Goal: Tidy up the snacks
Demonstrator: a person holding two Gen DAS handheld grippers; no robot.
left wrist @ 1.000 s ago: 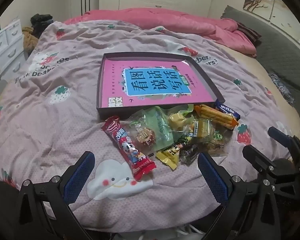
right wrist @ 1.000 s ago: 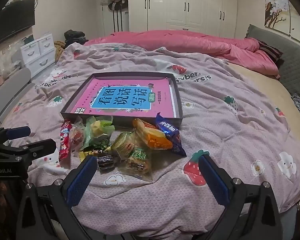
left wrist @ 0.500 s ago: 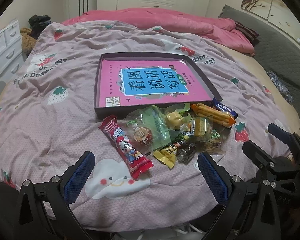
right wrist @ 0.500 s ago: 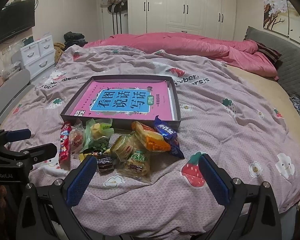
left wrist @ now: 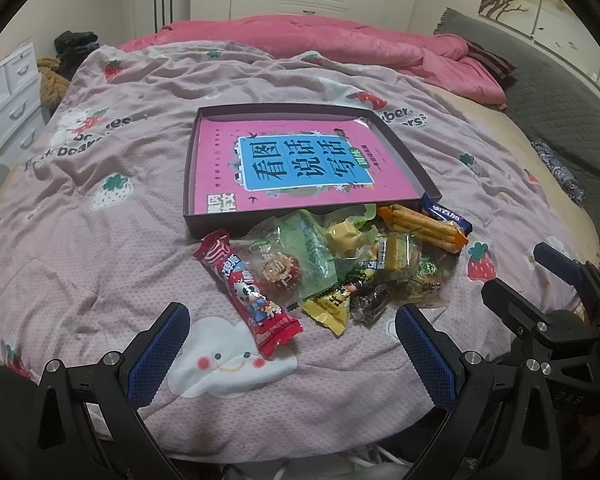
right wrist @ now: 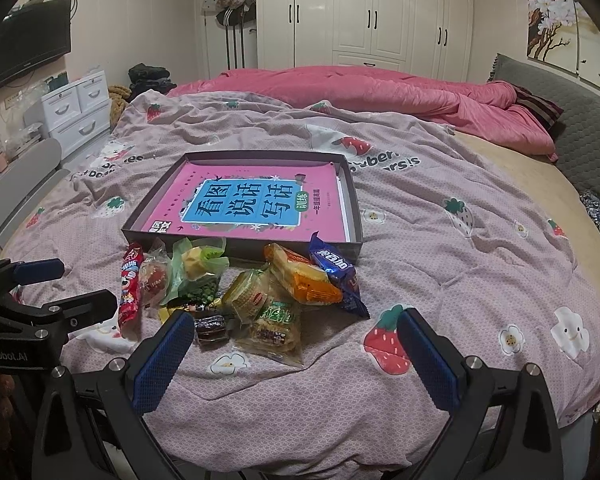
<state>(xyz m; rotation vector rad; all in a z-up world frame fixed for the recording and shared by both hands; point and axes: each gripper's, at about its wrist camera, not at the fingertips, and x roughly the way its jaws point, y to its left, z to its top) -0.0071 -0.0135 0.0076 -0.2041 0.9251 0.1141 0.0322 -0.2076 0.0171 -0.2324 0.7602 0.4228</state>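
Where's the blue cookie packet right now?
The blue cookie packet lies on the quilt at the right end of the snack pile, beside the orange wafer pack, just in front of the tray's near right corner.

A shallow box [left wrist: 404, 160] lies near the middle of the bed [left wrist: 100, 272], and a book [left wrist: 300, 164] lies flat in it. The snack pile [left wrist: 340, 264] lies on the bed just before the box's near wall. At the pile's left end lies a long bar packet [left wrist: 252, 292]; at its right end a biscuit packet [right wrist: 336, 276] touches the box's near right corner.
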